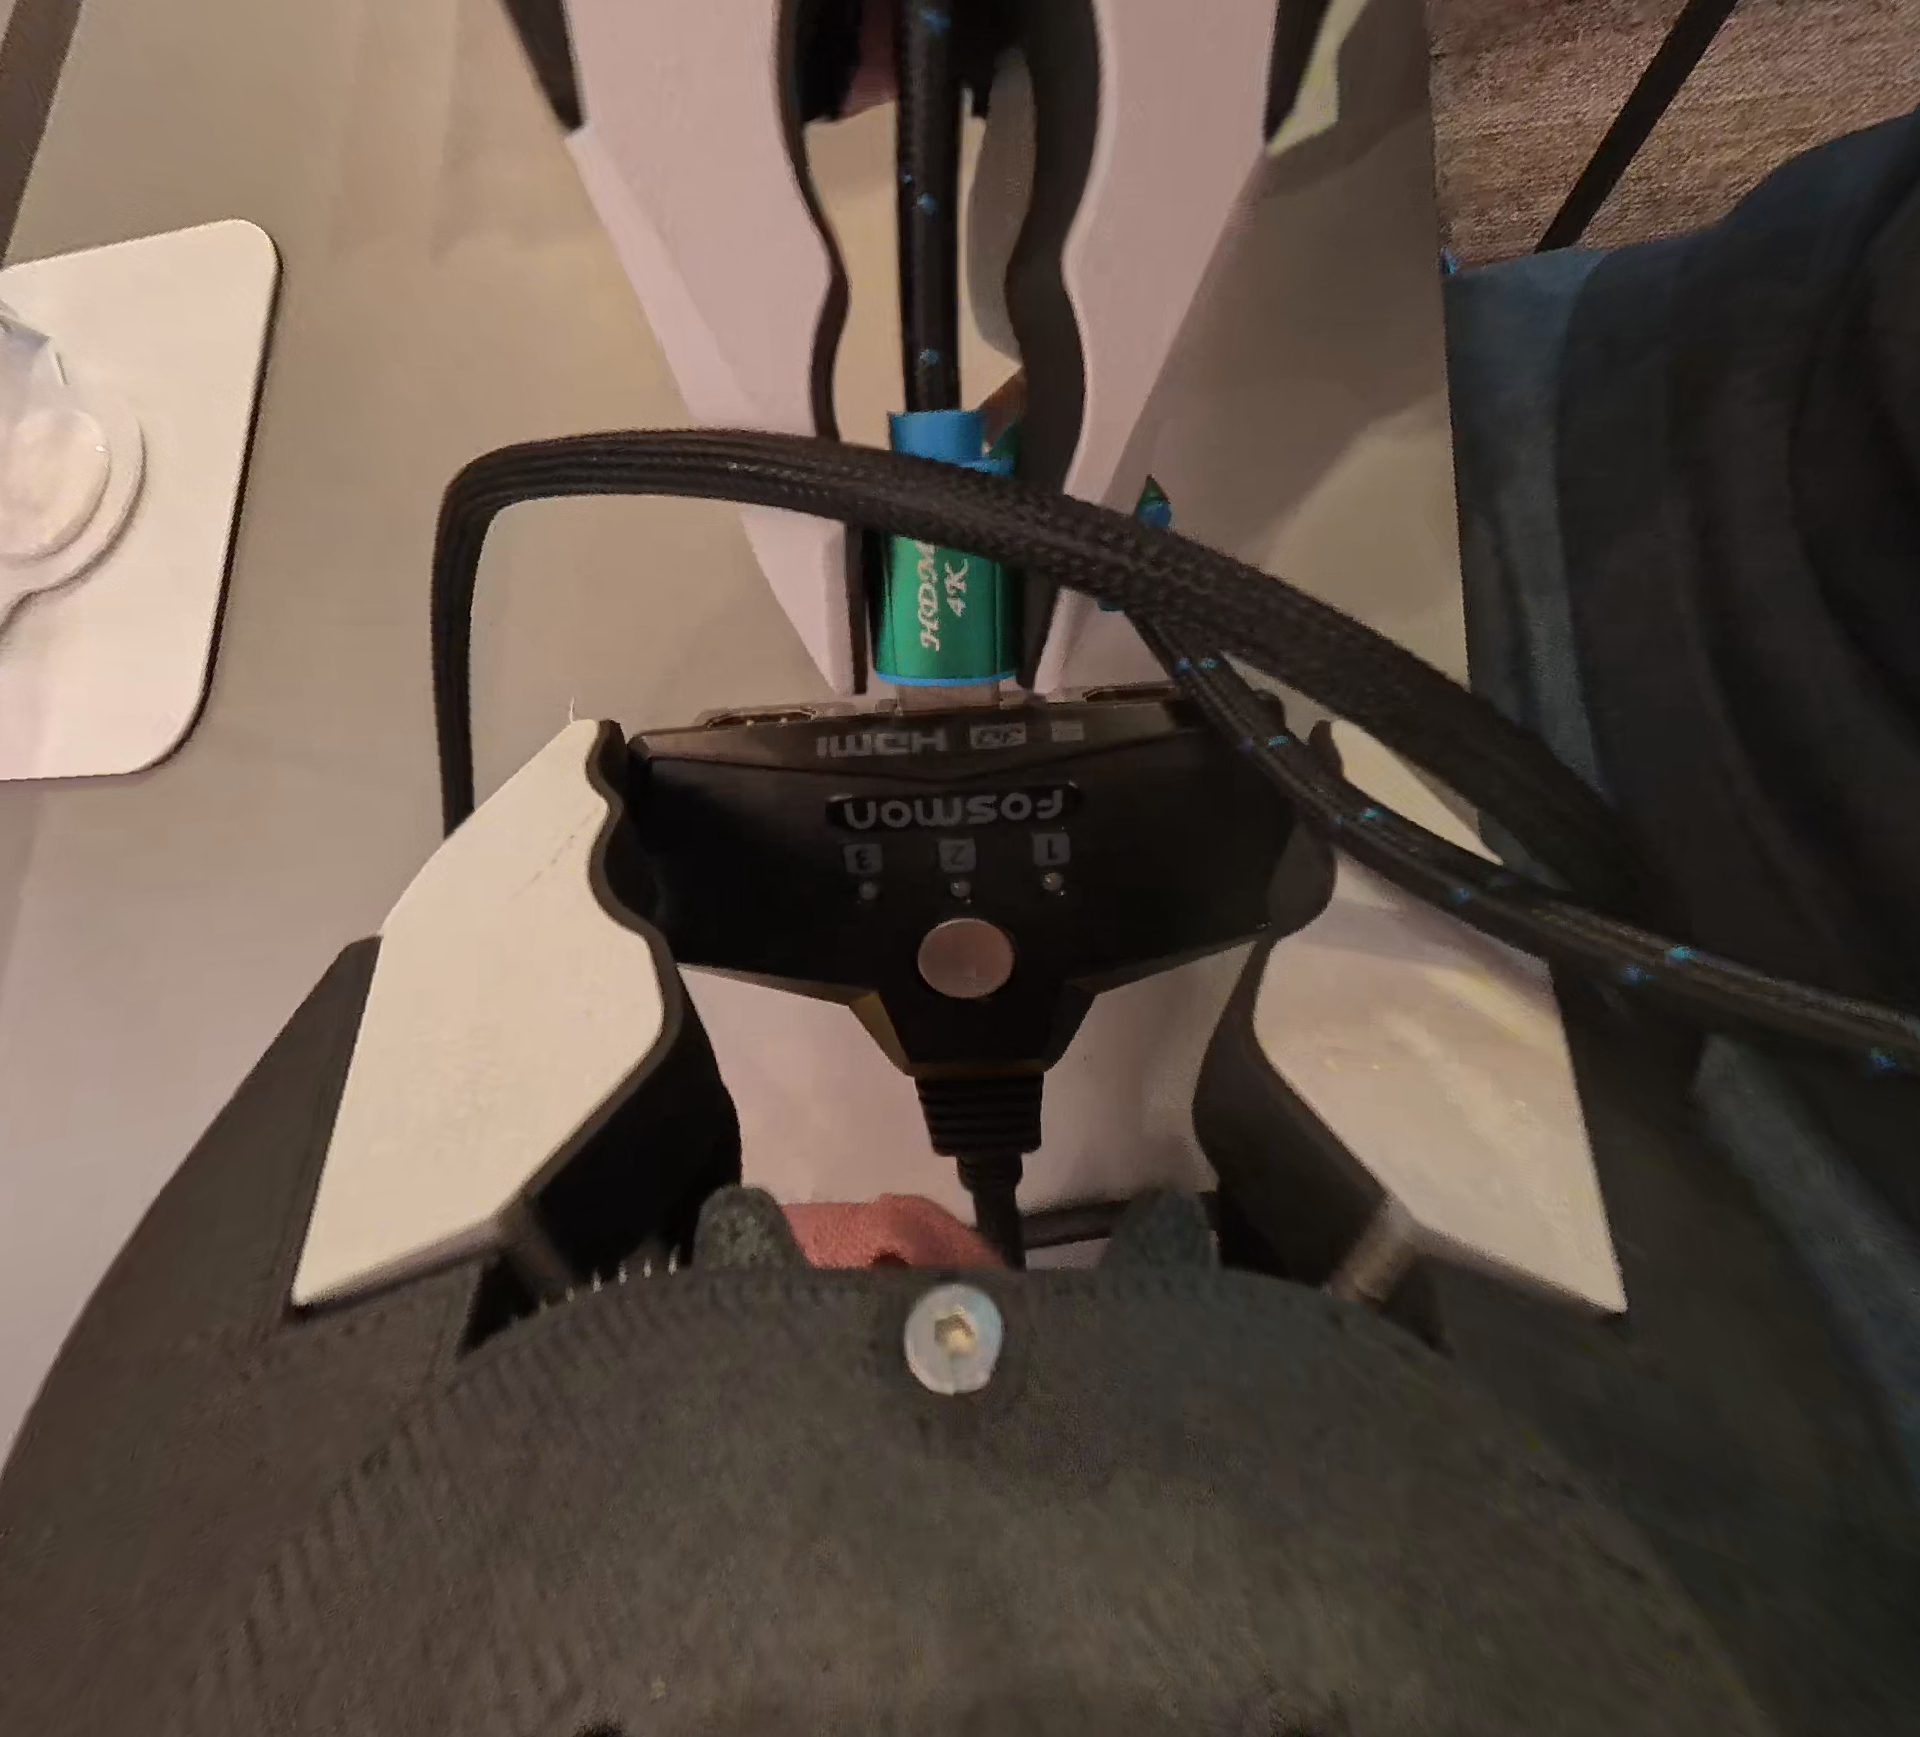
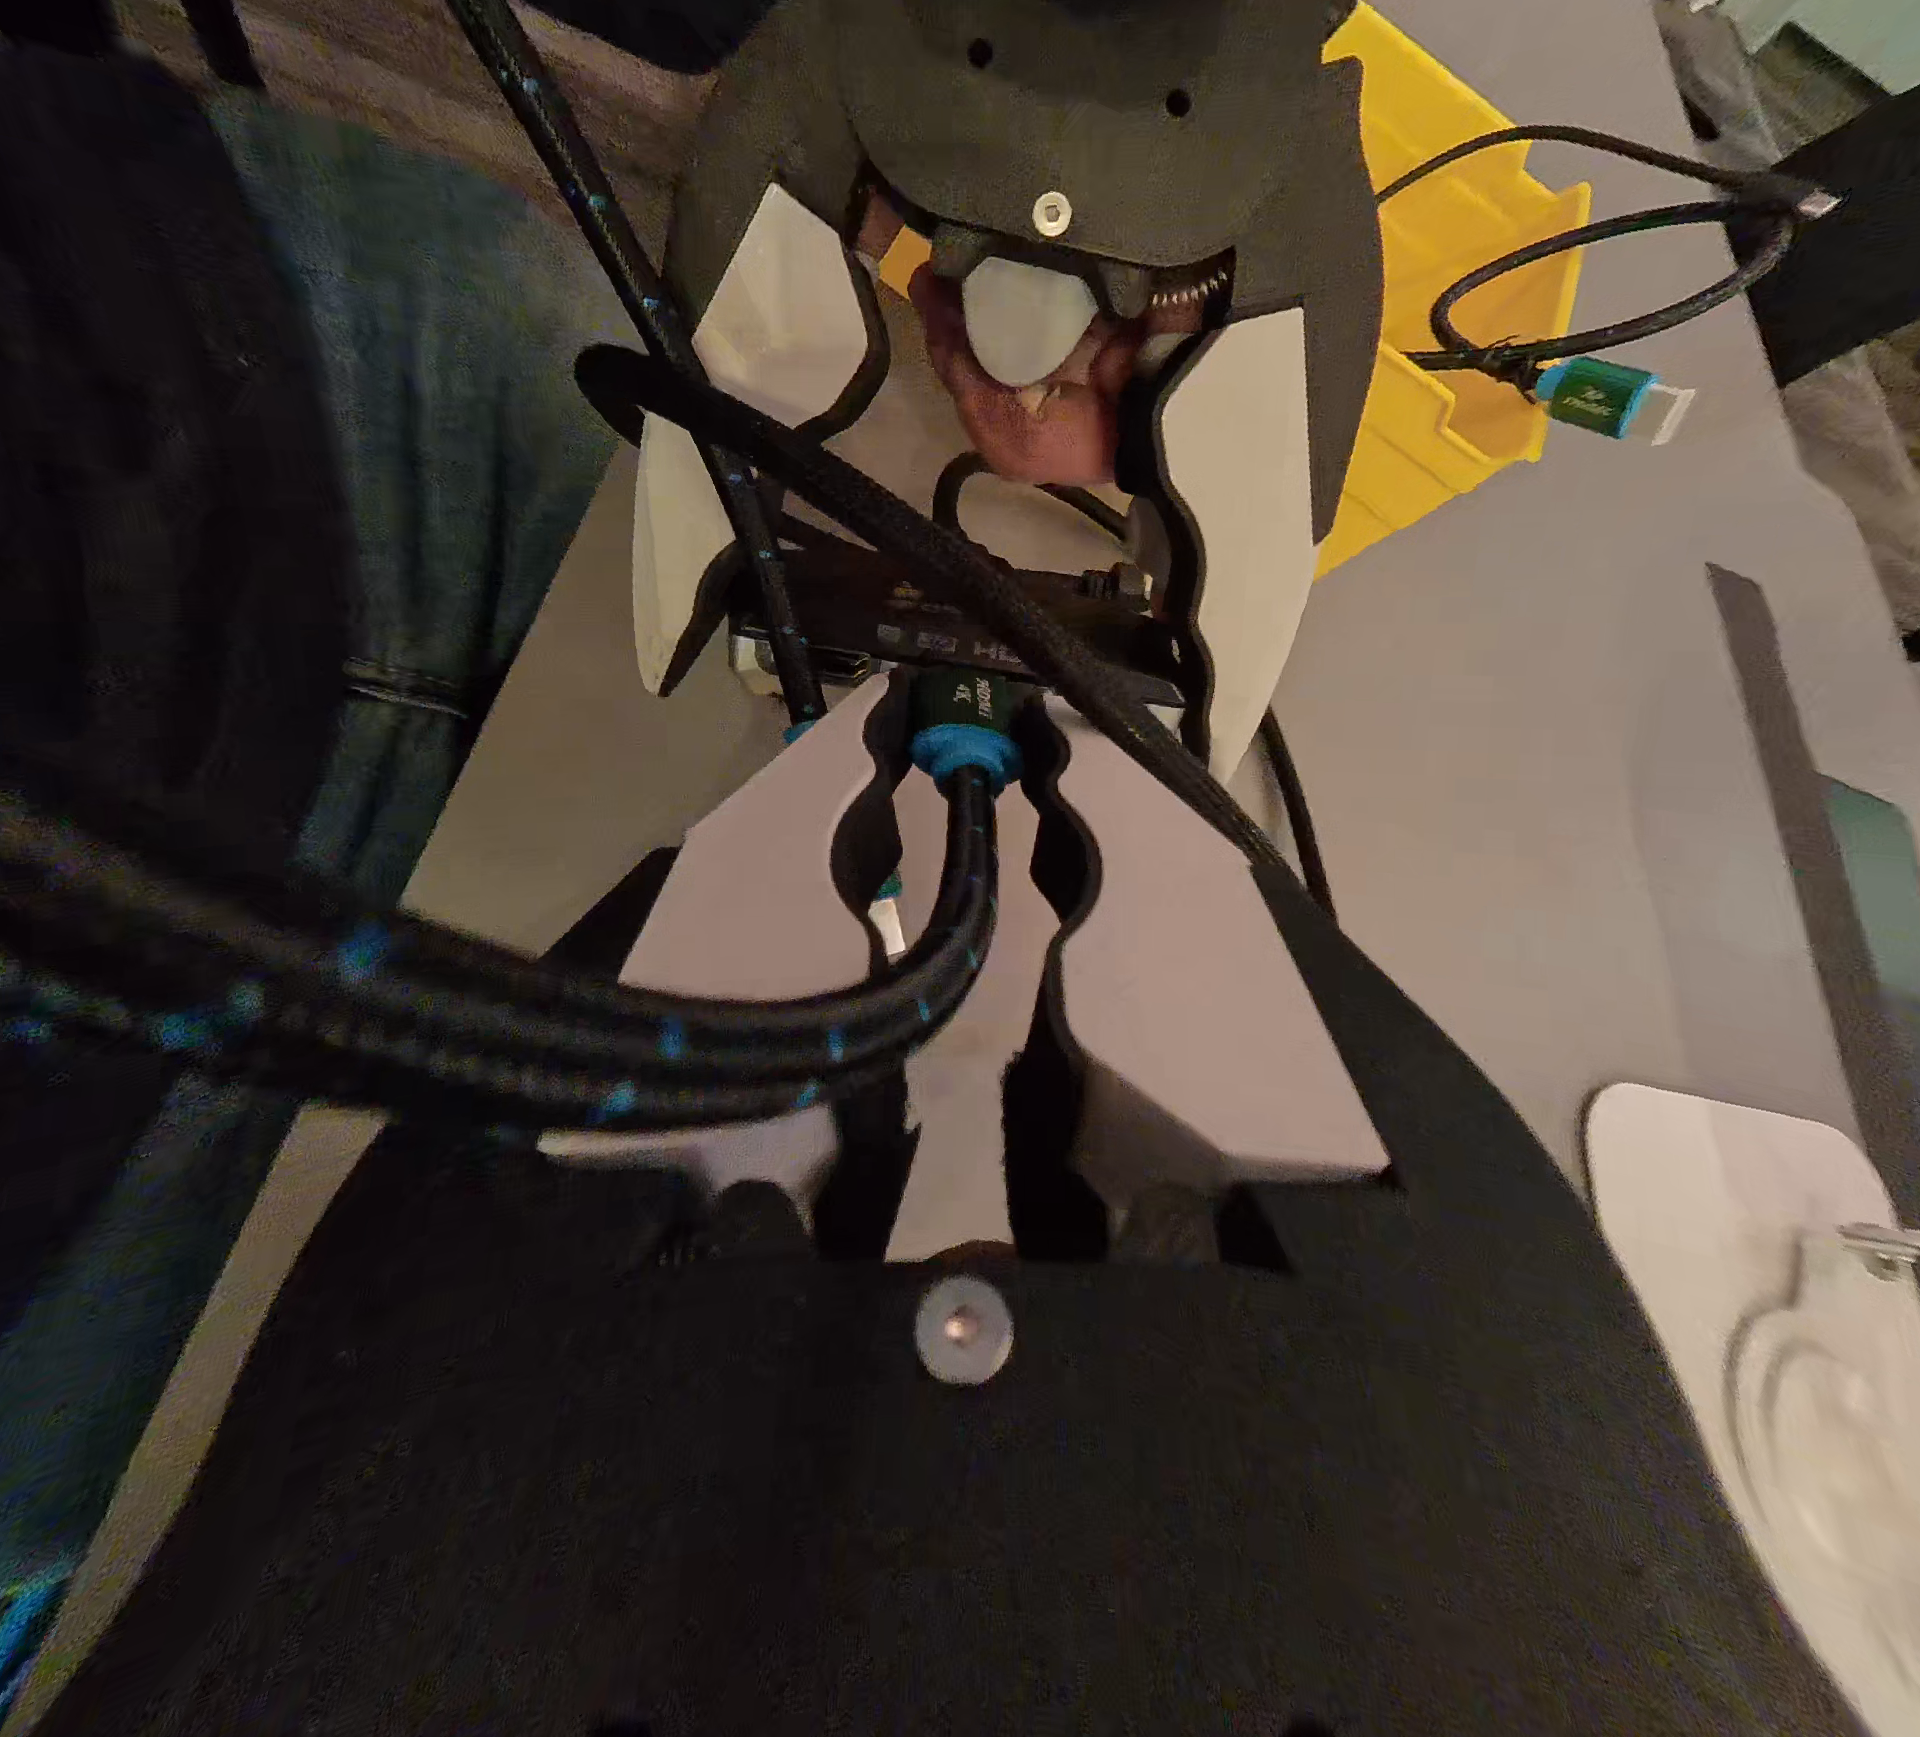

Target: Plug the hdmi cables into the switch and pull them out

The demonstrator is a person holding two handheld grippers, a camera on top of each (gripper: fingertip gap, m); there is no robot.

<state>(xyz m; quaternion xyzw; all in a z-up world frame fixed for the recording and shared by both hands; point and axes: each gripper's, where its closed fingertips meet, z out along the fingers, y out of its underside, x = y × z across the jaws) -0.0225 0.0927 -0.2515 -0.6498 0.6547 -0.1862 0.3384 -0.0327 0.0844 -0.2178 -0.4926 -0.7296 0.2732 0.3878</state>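
Note:
My left gripper [image 1: 956, 752] is shut on the black HDMI switch [image 1: 956, 866] and holds it by its two sides. It shows at the top of the right wrist view [image 2: 935, 711], with the switch [image 2: 935, 617] between its fingers. My right gripper [image 2: 966, 711] is shut on a green HDMI plug [image 2: 961, 700]. In the left wrist view it [image 1: 940, 648] comes from the top with the plug [image 1: 935, 596]. The plug's metal tip sits in the switch's middle port, with a strip of metal showing. The two side ports look empty.
Black braided cables [image 1: 935, 503] loop across the switch and toward a person's leg in jeans [image 1: 1662, 544]. Another green-plugged HDMI cable [image 2: 1590, 394] lies on the grey table by a yellow bin [image 2: 1455, 285]. A white pad [image 1: 125, 492] lies at the left. The grippers are tip to tip, or close to it.

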